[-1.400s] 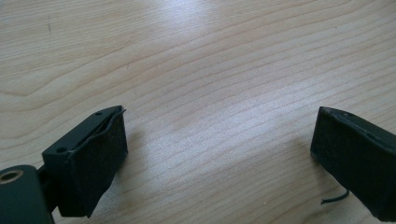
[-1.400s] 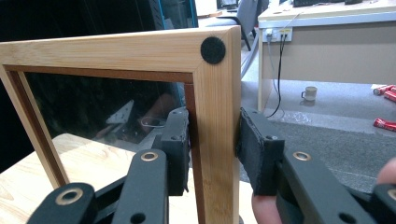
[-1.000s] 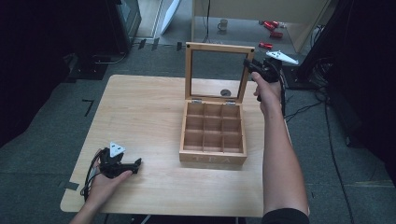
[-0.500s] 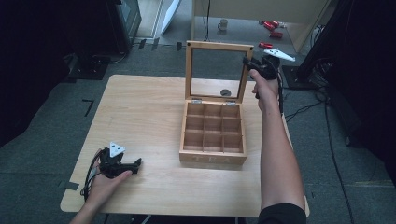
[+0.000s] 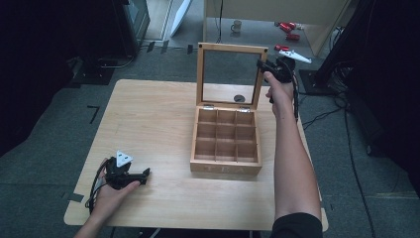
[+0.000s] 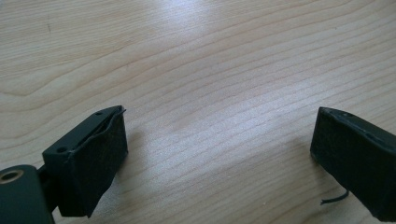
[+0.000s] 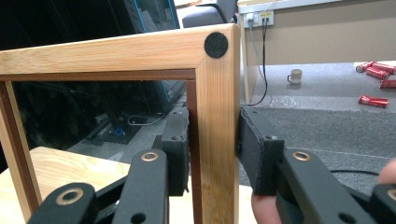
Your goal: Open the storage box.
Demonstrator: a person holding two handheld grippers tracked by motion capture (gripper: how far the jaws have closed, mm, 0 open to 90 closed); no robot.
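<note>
At the near left corner of the table [image 5: 148,114], the left gripper [image 5: 144,174] is seen lying low on the pale wood under the person's left hand [image 5: 110,194], with its grey three-cornered plate on top and its cable looped beside it. In the left gripper view the two black jaws are shown spread wide apart, with nothing between them but bare tabletop; their inner faces are covered with a dull, slightly rough black padding. The tabletop is a light wood with long, fine grain lines and a soft sheen.

Toward the middle right of the table, a wooden box [image 5: 226,144] is set with its lid [image 5: 229,74] raised upright on hinges at the back edge. The box is square and divided by thin wooden slats into nine open compartments, three by three; letters are marked on its front wall. The lid is a flat wooden frame around a clear pane, through which the table and floor behind are seen.

At the lid's right upright, the right gripper [image 7: 212,149] is held by the right hand [image 5: 280,91], the forearm being stretched forward along the right side of the box. In the right gripper view the jaws are shown closed narrowly on the frame's right post, one padded face pressed to each side. A round black pad [image 7: 216,45] is fixed to the frame's upper corner, above the grip.
</note>
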